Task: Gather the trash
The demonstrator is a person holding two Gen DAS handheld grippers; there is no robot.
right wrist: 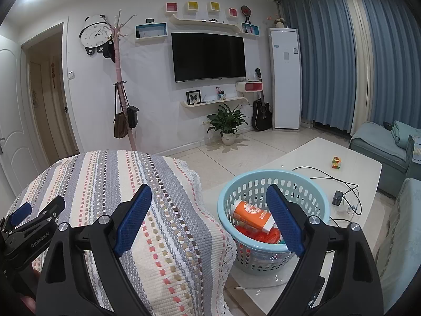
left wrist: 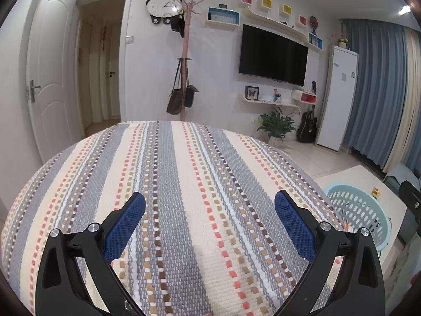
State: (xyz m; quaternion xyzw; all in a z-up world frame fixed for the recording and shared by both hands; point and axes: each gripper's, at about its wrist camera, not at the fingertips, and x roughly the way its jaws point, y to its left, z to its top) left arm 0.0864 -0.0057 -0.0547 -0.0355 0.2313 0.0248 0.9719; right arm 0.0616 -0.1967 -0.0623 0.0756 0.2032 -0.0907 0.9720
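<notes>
Left wrist view, claw: the left gripper [left wrist: 209,208] stands wide open with nothing between its blue pads; it hangs over the striped cloth [left wrist: 184,197], which looks bare of litter.
Left wrist view, bin: the pale blue basket [left wrist: 368,210] shows at the right edge, beside the cloth, on the white table [left wrist: 355,176].
Right wrist view, claw: the right gripper [right wrist: 209,210] is also spread wide and empty, pointing over the seam between the striped cloth [right wrist: 118,184] and the basket [right wrist: 247,184].
Right wrist view, trash: an orange tube [right wrist: 250,214] and red wrappers [right wrist: 260,234] lie inside the basket already; I would say the collecting is well along.
Right wrist view, leftovers: a coloured cube [right wrist: 335,162], a black cable [right wrist: 329,176] and a small charger [right wrist: 337,197] sit on the table beyond the basket.
Risk, wrong pick: the cube or the charger could be taken for trash, being the only loose things near.
Risk, snag: a wide claw reaching past the basket could catch the cable and drag the charger.
Risk, tip: a finger clipping the light basket's rim could topple it.
</notes>
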